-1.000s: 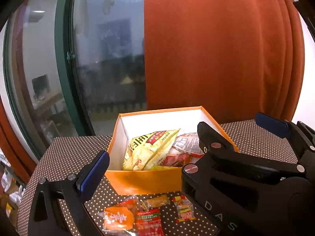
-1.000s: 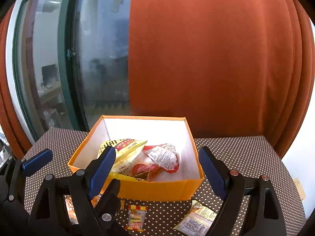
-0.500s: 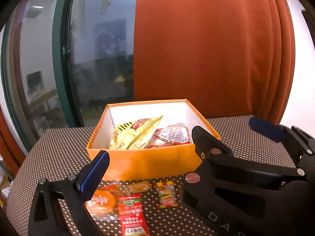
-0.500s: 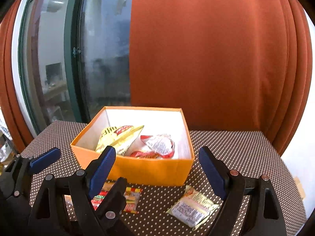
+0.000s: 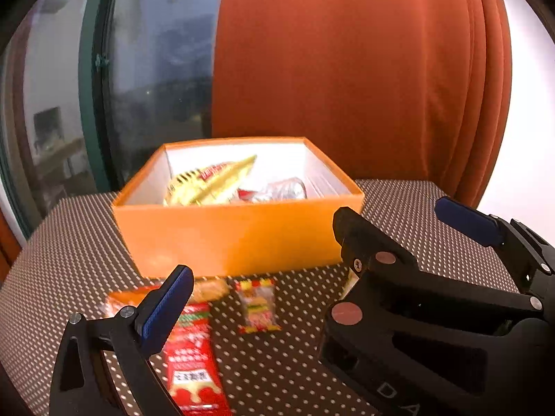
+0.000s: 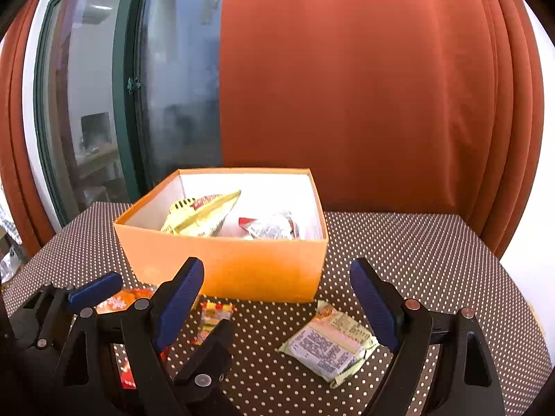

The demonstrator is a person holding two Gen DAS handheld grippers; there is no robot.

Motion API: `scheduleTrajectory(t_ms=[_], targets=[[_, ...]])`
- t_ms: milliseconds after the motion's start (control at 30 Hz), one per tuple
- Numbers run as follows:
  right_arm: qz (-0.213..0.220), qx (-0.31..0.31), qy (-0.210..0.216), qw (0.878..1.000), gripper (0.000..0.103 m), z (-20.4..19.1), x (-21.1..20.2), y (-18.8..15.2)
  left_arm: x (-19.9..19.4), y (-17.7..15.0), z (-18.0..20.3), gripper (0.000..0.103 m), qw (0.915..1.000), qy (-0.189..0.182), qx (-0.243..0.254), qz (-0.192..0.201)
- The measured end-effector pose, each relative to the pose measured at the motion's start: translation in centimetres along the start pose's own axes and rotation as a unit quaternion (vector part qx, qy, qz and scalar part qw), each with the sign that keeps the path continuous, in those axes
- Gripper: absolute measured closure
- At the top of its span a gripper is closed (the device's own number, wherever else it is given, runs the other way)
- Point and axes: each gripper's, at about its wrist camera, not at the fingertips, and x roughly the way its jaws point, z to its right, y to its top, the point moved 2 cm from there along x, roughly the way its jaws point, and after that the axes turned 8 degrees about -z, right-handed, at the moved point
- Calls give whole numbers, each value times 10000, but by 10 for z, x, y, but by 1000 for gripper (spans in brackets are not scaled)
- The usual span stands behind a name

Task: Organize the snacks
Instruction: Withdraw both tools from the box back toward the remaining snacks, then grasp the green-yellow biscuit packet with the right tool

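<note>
Orange cardboard fills more of both views than it did a second ago: the orange box (image 5: 239, 235) (image 6: 225, 263) now shows its near wall rather than its floor, so both cameras have dropped lower and drawn back toward the near edge of the dotted tablecloth (image 5: 409, 208) (image 6: 416, 253). More of the loose packets in front of the box have come into sight as a result.

Spread wide and holding nothing, the left gripper (image 5: 298, 284) hangs low over the near part of the table; its blue-padded left finger sits over the orange snack packet (image 5: 121, 300) and the red sachet (image 5: 192, 353), though contact cannot be judged. A small burger-print candy (image 5: 257, 306) lies between its fingers, just in front of the box wall.

The right gripper (image 6: 277, 308), also fully spread and empty, has the pale green wafer packet (image 6: 329, 343) lying on the cloth between its fingers, nearer the right one and apart from both pads. The burger-print candy (image 6: 213, 315) lies just right of its left pad.

Inside the box, a yellow chip bag (image 5: 208, 183) (image 6: 201, 216) leans on the left, with a silver-and-red packet (image 5: 281, 190) (image 6: 270, 227) beside it on the right.
</note>
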Motion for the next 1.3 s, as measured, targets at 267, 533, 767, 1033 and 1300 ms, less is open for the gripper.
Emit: scheduleTrajectory(t_ms=[267, 533, 767, 1033, 1300], targets=[[-197, 36, -43, 9998, 15, 18, 20, -22, 33, -16, 18, 3, 9996, -63, 74, -256], [-566, 223, 29, 9981, 15, 36, 47, -42, 62, -27, 28, 3, 9986, 21, 175, -505], [-1016, 436, 18, 9939, 15, 51, 73, -54, 94, -32, 39, 6, 9951, 25, 223, -958], [-1542, 572, -4, 9864, 9, 62, 108, -66, 122, -37, 43, 9, 9904, 216, 282, -1339], [-1811, 731, -89, 9807, 2, 69, 129, -70, 128, -34, 41, 9, 9902, 331, 321, -1321]])
